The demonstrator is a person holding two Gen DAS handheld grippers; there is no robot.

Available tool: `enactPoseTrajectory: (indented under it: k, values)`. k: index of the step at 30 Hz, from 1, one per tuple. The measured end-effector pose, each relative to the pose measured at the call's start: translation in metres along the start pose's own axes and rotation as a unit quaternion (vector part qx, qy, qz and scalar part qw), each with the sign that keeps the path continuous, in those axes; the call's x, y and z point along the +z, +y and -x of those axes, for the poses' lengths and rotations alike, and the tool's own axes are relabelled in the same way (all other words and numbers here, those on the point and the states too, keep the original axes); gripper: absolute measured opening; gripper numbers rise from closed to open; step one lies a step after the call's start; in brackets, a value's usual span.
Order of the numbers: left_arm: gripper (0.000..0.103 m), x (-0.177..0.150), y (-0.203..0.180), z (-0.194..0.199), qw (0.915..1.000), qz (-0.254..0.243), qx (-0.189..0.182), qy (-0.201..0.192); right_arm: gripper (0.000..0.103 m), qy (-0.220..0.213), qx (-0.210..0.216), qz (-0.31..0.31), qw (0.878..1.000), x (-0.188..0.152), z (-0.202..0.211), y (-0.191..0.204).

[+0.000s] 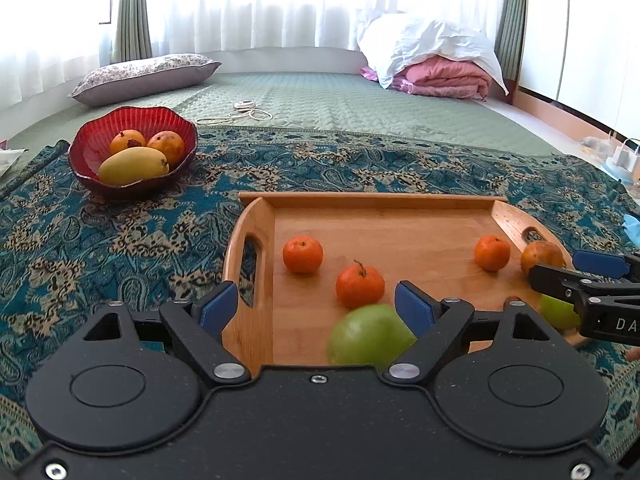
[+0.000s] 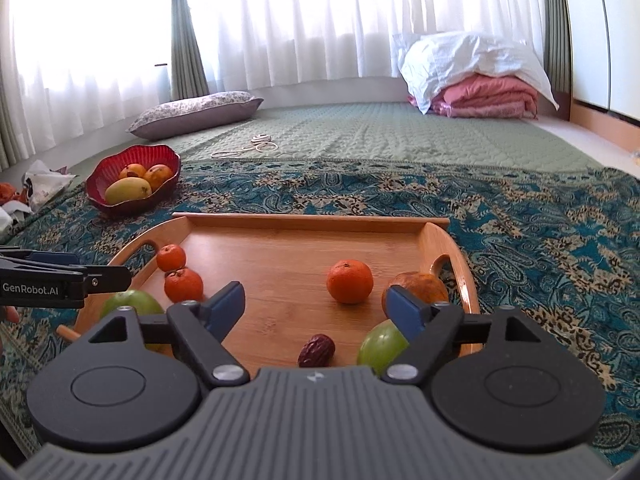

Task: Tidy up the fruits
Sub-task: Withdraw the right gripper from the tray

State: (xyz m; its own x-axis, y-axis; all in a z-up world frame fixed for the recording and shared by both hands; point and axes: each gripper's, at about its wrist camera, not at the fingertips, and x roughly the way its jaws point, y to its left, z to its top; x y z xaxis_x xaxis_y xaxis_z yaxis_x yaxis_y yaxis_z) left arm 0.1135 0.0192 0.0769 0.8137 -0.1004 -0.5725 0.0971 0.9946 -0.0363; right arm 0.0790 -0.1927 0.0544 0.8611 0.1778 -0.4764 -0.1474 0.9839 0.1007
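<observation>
Fruits lie loose on the wooden tray — 1 green apple sits just ahead of the left gripper. Both grippers — right gripper too — gape wide, holding nothing.

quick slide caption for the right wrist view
Open right gripper over a wooden tray of tangerines, green fruit and a date; red bowl of fruit beyond.

Bright sheer curtains (backlit), green quilted mat.
</observation>
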Motion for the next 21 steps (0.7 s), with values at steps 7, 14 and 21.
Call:
enactPoseTrajectory:
  k: [7, 14, 21]
  values:
    - [0.085, -0.019, -0.005, 0.013, 1.0000, 0.002, 0.002, 0.002, 0.090, -0.008, -0.002, 0.010, 1.000, -0.012, 0.015, 0.011]
    - [0.085, -0.037, -0.010, 0.021, 0.9999, 0.000, 0.010, 0.003, 0.096, -0.015, -0.016, 0.021, 1.000, -0.027, 0.026, 0.019]
    - [0.085, -0.056, -0.018, 0.027, 0.9998, -0.003, 0.018, 0.005, 0.100, -0.017, -0.024, 0.024, 0.999, -0.047, 0.034, 0.022]
